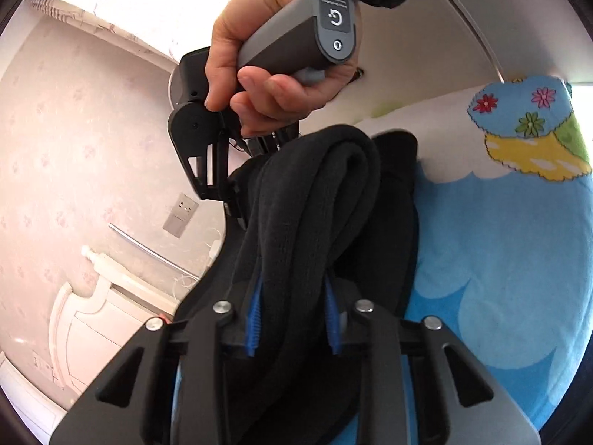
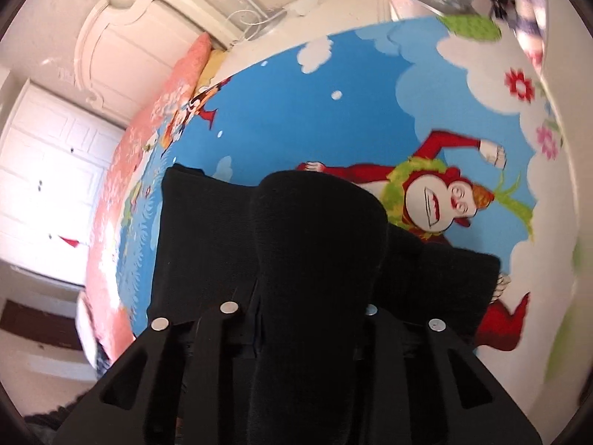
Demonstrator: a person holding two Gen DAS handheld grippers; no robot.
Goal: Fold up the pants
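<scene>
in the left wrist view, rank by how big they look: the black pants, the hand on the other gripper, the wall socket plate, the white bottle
Largest to smallest:
1. black pants, though nearness inflates them
2. hand
3. wall socket plate and white bottle: too alike to rank

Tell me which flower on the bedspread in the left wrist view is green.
The lowest of the three flowers, nearest the yellow patch. The red flower and the pink flower sit above it on the bedspread.
</scene>
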